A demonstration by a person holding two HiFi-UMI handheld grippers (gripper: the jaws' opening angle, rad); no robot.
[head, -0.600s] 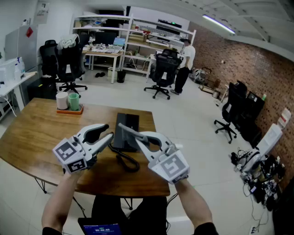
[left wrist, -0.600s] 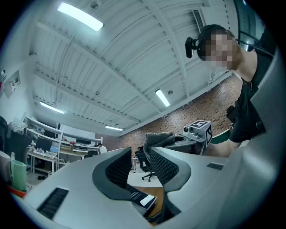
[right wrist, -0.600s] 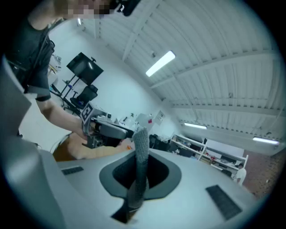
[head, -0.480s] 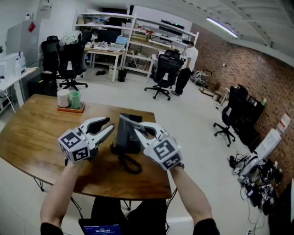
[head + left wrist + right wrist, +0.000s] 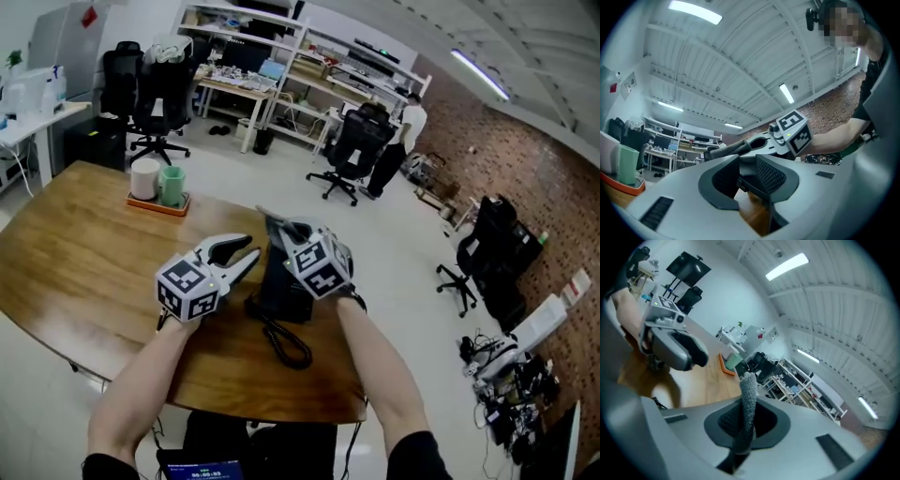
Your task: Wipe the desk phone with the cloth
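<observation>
At the left of the wooden table (image 5: 66,272) we saw an orange tray (image 5: 141,204) carrying a white container (image 5: 143,178) and a green cup (image 5: 172,185). Further right, the left gripper (image 5: 240,259) hung just beside the desk phone (image 5: 284,283). Its jaws stood moderately apart and gripped nothing, with only table wood showing through the gap. The black phone sat toward the table's right side, and its cord (image 5: 286,345) looped toward us. Over the phone's far end was the right gripper (image 5: 286,231), its jaws clamped on the grey cloth (image 5: 750,390). A strip of the cloth stood up out of the pinch.
</observation>
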